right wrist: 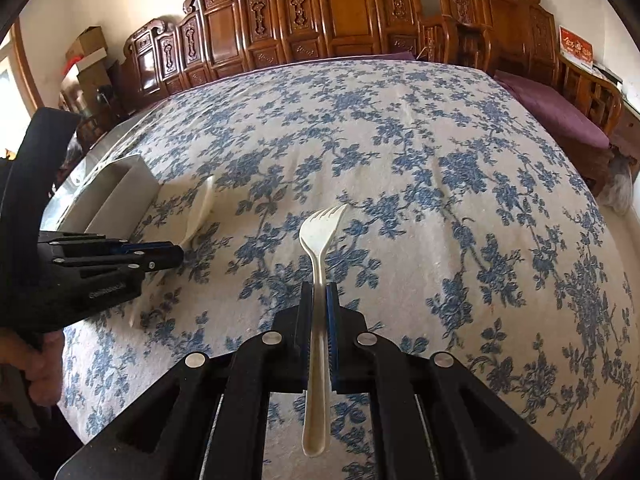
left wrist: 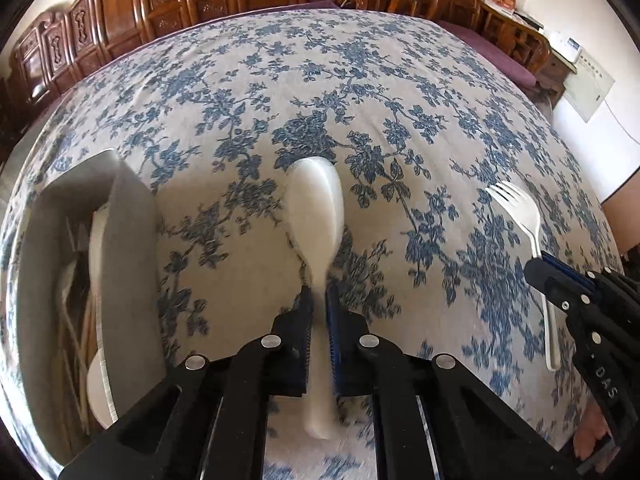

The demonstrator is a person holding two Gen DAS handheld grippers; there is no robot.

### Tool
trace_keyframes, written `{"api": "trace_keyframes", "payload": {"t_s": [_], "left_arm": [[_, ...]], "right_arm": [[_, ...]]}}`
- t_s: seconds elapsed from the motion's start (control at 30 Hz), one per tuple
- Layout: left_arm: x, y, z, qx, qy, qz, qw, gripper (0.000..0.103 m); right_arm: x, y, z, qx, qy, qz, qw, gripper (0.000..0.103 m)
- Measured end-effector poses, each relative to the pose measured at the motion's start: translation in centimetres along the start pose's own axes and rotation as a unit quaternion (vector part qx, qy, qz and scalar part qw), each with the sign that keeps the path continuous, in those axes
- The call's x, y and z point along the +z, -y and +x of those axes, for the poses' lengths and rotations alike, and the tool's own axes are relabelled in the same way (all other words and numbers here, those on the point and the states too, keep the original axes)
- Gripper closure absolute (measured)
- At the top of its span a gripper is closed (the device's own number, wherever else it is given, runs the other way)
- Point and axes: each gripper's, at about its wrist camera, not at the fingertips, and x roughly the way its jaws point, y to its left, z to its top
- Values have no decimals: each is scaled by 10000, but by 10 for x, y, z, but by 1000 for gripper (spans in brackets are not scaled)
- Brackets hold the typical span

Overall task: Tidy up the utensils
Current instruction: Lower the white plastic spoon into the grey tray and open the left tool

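Clamped in the left gripper [left wrist: 319,300], a white spoon [left wrist: 316,204] is held over a blue-flowered cloth [left wrist: 400,80]. A white fork [right wrist: 320,236] is pinched by the right gripper [right wrist: 319,300]. Carved wooden panels [right wrist: 340,12] are seen behind. Contents of the grey box [left wrist: 132,248], lower left, are blurred.

**Two eyes over one cloth**

My left eye looks steeply down along its fingers, close over the cloth [left wrist: 240,92], box [left wrist: 128,216] at left. My right eye sits further right. Both share the cloth and the far wooden screen [right wrist: 340,12].
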Motion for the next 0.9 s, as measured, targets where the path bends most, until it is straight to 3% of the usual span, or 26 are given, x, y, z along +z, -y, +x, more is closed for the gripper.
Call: {"api": "trace_keyframes", "payload": {"t_s": [0.57, 0.9], "left_arm": [[-31, -11, -86, 103, 694, 399, 9967, 97], [-39, -32, -130, 233, 981, 407, 9941, 97]], "right_arm": [[-14, -20, -16, 133, 119, -142, 9997, 95], [11, -50, -54, 518, 527, -280, 9969, 95]]}}
